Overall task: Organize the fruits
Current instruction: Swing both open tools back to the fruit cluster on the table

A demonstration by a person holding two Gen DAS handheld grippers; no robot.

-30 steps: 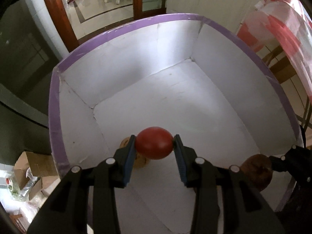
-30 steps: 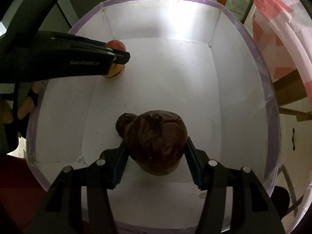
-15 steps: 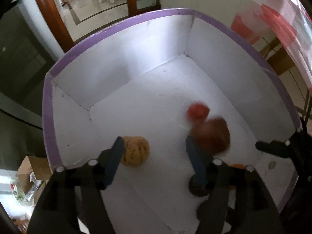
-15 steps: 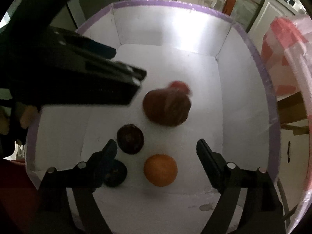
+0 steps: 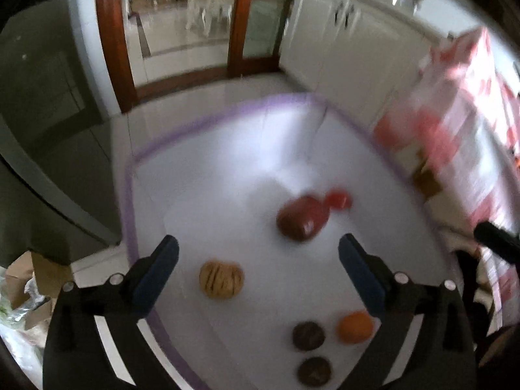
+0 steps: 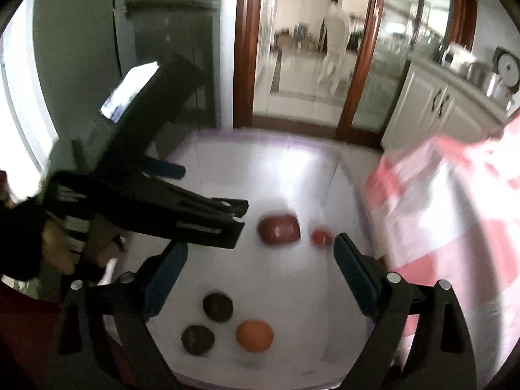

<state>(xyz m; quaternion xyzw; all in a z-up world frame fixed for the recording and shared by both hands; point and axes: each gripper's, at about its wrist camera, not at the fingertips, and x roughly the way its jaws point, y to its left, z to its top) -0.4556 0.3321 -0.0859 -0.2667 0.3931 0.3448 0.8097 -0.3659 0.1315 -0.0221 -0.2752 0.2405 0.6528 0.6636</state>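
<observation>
In the box (image 5: 130, 214), the large fruit (image 5: 302, 217) lies mid-floor with the small tomato (image 5: 338, 199) just beside it on the right. Nearer the camera, at left, sits the striped fruit (image 5: 221, 280). Nearest, the orange (image 5: 355, 327) lies right of two dark round fruits (image 5: 308, 335), one before the other.

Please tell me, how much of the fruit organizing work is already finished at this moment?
Done: six fruits lie in the white box: the large dark-red fruit, small red fruit, tan striped fruit, orange and two dark round fruits. In hand: nothing; the left gripper and right gripper are opening, empty. Left: no fruit shows outside the box.
</observation>
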